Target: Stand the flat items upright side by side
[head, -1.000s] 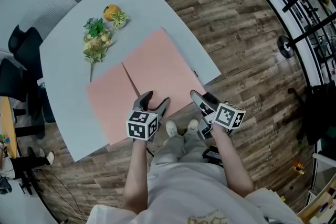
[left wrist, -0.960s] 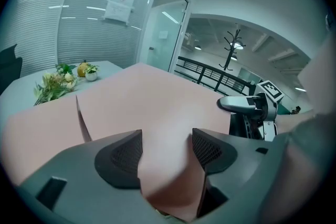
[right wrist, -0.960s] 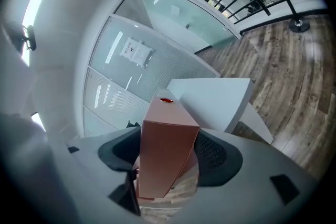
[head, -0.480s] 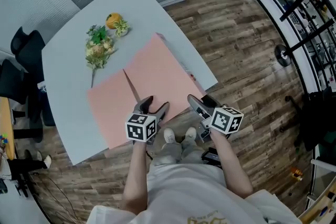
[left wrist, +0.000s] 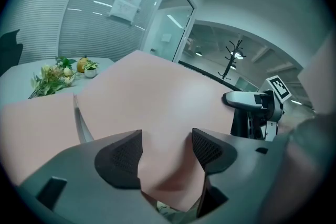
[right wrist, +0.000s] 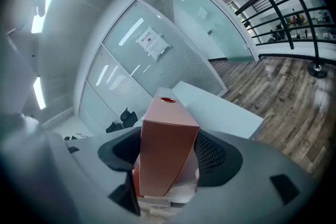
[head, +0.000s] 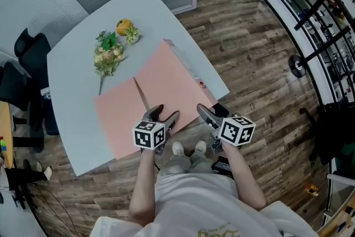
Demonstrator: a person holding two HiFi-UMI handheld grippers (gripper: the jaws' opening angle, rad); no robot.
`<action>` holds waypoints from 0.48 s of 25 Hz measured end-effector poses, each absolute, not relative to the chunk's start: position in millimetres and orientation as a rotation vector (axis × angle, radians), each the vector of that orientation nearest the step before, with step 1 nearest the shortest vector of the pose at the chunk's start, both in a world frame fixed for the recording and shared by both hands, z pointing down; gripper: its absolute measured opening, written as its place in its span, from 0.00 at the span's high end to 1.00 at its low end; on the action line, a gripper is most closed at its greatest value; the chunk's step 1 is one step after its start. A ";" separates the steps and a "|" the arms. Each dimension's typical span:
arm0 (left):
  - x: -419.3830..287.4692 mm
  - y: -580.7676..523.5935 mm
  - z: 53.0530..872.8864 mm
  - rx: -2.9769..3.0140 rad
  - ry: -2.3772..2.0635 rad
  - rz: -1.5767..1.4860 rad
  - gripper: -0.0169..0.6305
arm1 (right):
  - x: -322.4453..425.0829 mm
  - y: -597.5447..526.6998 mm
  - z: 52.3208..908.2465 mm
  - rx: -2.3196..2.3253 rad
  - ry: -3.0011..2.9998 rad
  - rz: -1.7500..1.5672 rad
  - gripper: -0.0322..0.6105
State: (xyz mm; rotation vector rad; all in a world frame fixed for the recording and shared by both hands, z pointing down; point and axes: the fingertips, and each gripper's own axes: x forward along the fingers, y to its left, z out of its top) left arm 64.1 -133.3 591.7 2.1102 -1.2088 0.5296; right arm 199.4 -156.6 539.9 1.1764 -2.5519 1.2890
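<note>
Right claw (right wrist: 168, 153) clamps the pink box (right wrist: 167, 128) edge, clear only in its view; left claw (left wrist: 167, 148) gapes.

No text can be read. Notice (left wrist: 128, 0) on glass wall (left wrist: 89, 23): red heading, print too small. Box (right wrist: 165, 149): red mark (right wrist: 167, 99) on its end, illegible. Left cube (head: 150, 135) and right cube (head: 237, 130): square black-and-white code markers, no characters. Shirt print (head: 216, 232): cut off.

The left hand-held gripper (left wrist: 165, 152) has its dark ribbed jaws apart over a large salmon-pink flat box (left wrist: 157, 97). A second pink flat box (left wrist: 37, 123) lies just left. Beyond, a flower sprig (left wrist: 52, 75) rests on the pale worktop (left wrist: 16, 73). The right hand-held gripper (left wrist: 247, 105) is at the large box's right edge.
</note>
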 end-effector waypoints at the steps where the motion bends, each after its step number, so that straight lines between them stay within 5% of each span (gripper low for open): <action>1: 63.8 -132.9 591.1 2.111 -1.207 0.528 0.51 | 198.6 -155.8 537.9 1.177 -2.552 1.271 0.44; 12: 63.7 -127.6 585.3 2.123 -1.214 0.509 0.51 | 193.7 -144.5 518.2 1.175 -2.568 1.124 0.45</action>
